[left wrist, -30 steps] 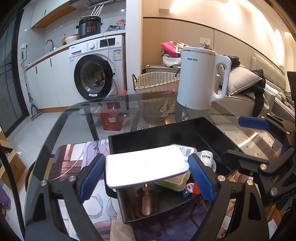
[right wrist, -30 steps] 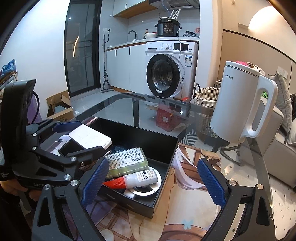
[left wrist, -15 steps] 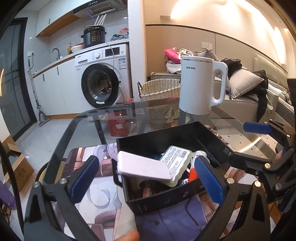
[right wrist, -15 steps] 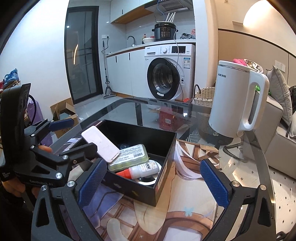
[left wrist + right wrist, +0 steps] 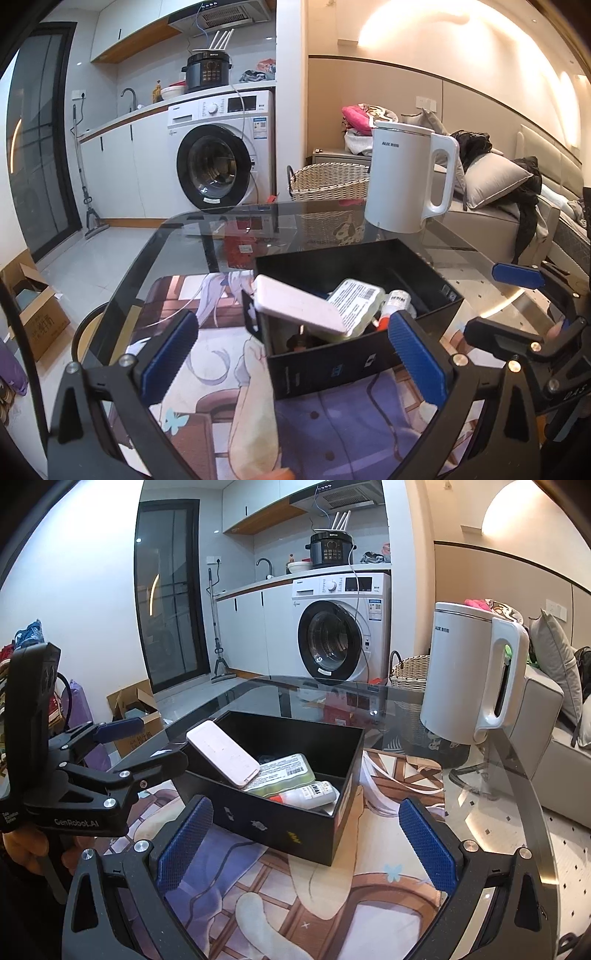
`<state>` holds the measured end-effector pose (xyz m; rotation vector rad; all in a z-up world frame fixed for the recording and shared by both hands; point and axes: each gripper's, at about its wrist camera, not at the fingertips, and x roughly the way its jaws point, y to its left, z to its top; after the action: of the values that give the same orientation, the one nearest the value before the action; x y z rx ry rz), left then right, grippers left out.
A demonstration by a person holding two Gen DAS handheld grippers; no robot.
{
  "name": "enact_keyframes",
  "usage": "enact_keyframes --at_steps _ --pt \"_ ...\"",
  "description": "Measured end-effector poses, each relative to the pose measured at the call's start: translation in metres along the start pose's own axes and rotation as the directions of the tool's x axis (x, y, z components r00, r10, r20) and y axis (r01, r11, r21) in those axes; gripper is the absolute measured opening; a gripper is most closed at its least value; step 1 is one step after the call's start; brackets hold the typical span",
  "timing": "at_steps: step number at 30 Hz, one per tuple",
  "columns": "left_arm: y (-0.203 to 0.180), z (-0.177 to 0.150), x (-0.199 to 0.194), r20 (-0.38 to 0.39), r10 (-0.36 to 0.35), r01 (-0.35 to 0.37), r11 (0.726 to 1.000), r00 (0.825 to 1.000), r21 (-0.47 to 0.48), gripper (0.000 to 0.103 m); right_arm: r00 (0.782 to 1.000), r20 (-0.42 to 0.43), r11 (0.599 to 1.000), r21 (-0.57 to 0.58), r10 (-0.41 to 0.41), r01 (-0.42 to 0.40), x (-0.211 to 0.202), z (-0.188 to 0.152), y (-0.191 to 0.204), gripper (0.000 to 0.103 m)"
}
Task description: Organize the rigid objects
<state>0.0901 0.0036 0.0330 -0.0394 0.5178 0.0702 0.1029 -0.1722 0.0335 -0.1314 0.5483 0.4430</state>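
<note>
At twelve o'clock from your left gripper [image 5: 291, 354], just spread wide and empty, the white slab [image 5: 299, 308] you were clamping now leans inside the black box [image 5: 317, 830], so that piece looks stowed; your right gripper [image 5: 306, 834] gapes empty too.

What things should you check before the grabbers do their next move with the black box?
1. Left gripper empty, nothing between its pads: ok; its jaws have just been opening.
2. Right gripper open and empty: ok; its jaws have just been opening too.
3. White flat device fully inside the black box: not ok, it leans on the box's rim and sticks out.
4. Green pack and glue bottle lying in the box: ok.
5. White kettle standing clear of the box: ok.
6. Anything under the pack: cannot tell.
</note>
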Motion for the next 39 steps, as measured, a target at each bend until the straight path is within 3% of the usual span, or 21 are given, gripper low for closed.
enact_keyframes --at_steps 39 --pt "-0.001 -0.012 0.006 -0.009 -0.015 0.015 1.0 1.0 -0.009 0.103 0.999 0.034 1.0 -0.007 -0.015 0.015 0.002 -0.007 0.007 0.102"
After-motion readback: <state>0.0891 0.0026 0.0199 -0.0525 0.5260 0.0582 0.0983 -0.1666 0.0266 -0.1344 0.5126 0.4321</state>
